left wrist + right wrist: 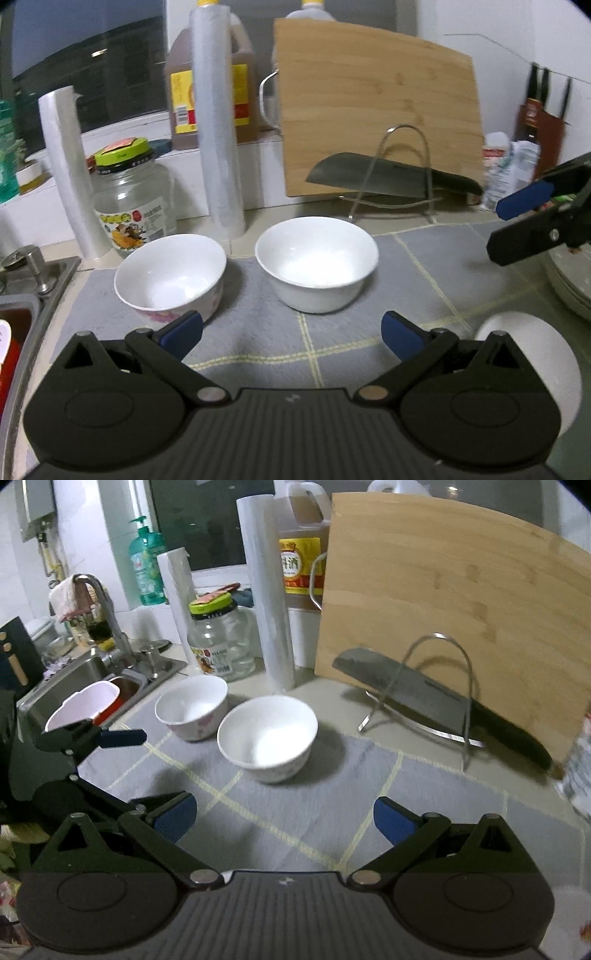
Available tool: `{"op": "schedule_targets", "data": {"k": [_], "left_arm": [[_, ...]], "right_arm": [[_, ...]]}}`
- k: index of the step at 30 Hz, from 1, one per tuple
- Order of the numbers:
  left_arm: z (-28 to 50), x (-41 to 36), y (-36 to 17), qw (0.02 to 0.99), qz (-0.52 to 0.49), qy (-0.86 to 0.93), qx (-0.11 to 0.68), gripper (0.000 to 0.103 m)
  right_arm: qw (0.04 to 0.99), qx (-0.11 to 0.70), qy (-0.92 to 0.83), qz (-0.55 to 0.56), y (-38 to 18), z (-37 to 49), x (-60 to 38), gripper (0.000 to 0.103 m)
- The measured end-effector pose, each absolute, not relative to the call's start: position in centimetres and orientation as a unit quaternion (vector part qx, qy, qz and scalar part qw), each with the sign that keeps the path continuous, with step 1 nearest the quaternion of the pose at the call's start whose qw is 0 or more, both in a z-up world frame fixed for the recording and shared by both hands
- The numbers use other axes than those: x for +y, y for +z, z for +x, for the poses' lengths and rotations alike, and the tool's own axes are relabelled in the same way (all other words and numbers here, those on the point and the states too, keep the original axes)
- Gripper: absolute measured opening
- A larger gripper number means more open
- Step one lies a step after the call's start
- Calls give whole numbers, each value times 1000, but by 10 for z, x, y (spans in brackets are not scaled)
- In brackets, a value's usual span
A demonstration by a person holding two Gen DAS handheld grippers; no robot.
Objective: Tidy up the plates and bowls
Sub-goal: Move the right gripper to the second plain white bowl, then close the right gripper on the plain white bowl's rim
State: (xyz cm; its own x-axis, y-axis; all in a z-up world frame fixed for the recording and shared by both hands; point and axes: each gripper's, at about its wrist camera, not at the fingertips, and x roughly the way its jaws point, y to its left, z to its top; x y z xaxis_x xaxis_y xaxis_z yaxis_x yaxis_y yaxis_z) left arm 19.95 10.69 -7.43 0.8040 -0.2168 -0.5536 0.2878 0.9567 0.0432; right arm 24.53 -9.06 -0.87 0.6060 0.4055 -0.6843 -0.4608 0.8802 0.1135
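Note:
Two white bowls stand upright on a grey checked mat (424, 280). The plain white bowl (317, 263) (267, 736) is straight ahead of my left gripper (291, 334), which is open with nothing between its fingers. A flower-patterned bowl (170, 275) (192, 706) sits to its left, close to the left fingertip. My right gripper (284, 818) is also open and empty, short of the plain bowl; it shows at the right edge of the left wrist view as the right gripper (517, 221). Stacked plates (569, 284) lie at far right, and a white rounded dish (535, 354) is partly hidden behind my left gripper.
A cleaver (424, 698) rests in a wire rack (443, 686) against a wooden cutting board (461, 602). Two plastic-wrap rolls (218, 122), a glass jar (129, 199) and oil bottles line the back. A steel sink (85, 679) holding dishes lies to the left.

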Motion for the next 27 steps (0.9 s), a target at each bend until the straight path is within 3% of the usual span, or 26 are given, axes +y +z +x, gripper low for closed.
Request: {"op": "schedule_targets", "data": {"k": [27], "left_arm": [[254,67,-106,944,84,-108,299,100]], "right_arm": [[836,419,349,-53,-51,373,-47,103]]}}
